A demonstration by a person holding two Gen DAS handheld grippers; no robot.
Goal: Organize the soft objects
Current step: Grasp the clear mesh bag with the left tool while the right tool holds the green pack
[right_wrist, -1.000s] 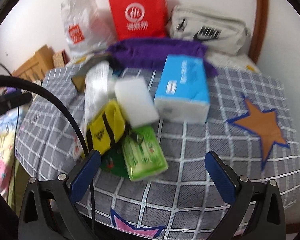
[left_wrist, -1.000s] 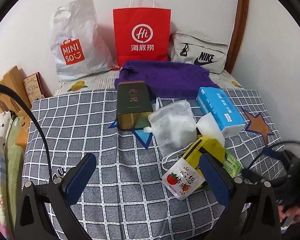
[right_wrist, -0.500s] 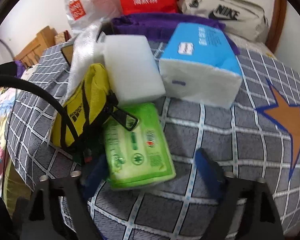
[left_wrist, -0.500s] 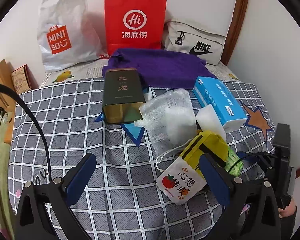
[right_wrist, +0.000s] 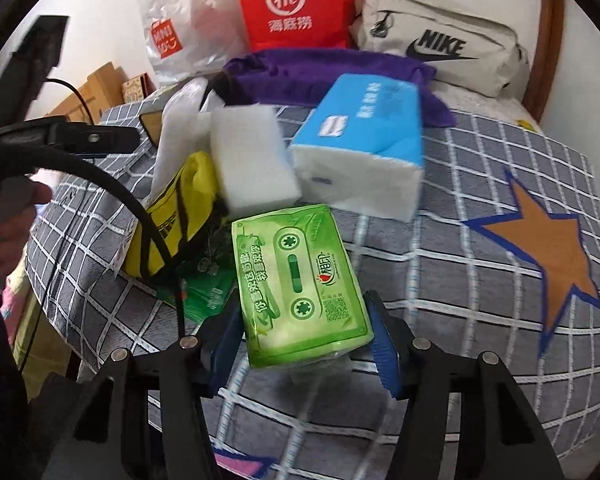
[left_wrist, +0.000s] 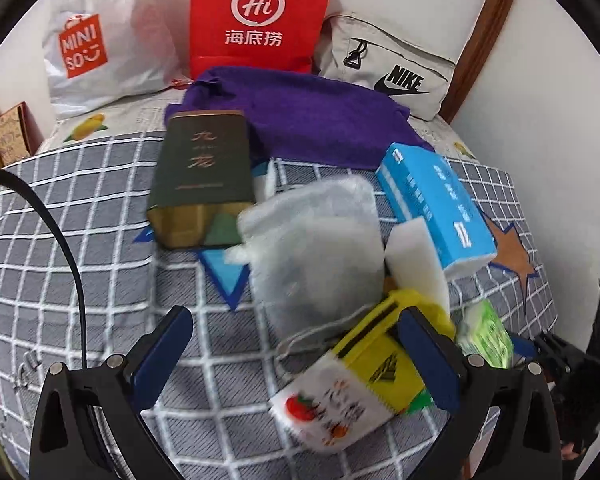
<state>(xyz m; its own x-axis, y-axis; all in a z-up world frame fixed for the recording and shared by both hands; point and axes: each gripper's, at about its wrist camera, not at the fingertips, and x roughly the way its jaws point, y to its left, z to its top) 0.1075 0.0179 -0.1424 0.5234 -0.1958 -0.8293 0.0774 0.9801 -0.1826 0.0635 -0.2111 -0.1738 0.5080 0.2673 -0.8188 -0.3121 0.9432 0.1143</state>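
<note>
A green tissue pack [right_wrist: 300, 280] lies on the checked blanket [right_wrist: 460, 272] between the fingers of my right gripper [right_wrist: 304, 340], which has closed in on its near end. It also shows in the left wrist view [left_wrist: 486, 334]. Beside it lie a yellow pouch [right_wrist: 176, 216], a white sponge block [right_wrist: 252, 164] and a blue tissue pack [right_wrist: 364, 140]. My left gripper [left_wrist: 296, 356] is open and empty above the blanket, near the yellow pouch [left_wrist: 380, 356], a white snack packet [left_wrist: 328, 404] and a white mesh bag [left_wrist: 320, 240].
A dark tin box [left_wrist: 202, 176] lies left of the mesh bag. A purple towel [left_wrist: 300, 116] lies behind. A Miniso bag [left_wrist: 100, 44], a red paper bag [left_wrist: 260, 16] and a Nike bag [left_wrist: 392, 68] stand against the wall. The bed edge is near.
My right gripper moved forward and closed around the green tissue pack. My left gripper moved forward toward the pile and stayed open.
</note>
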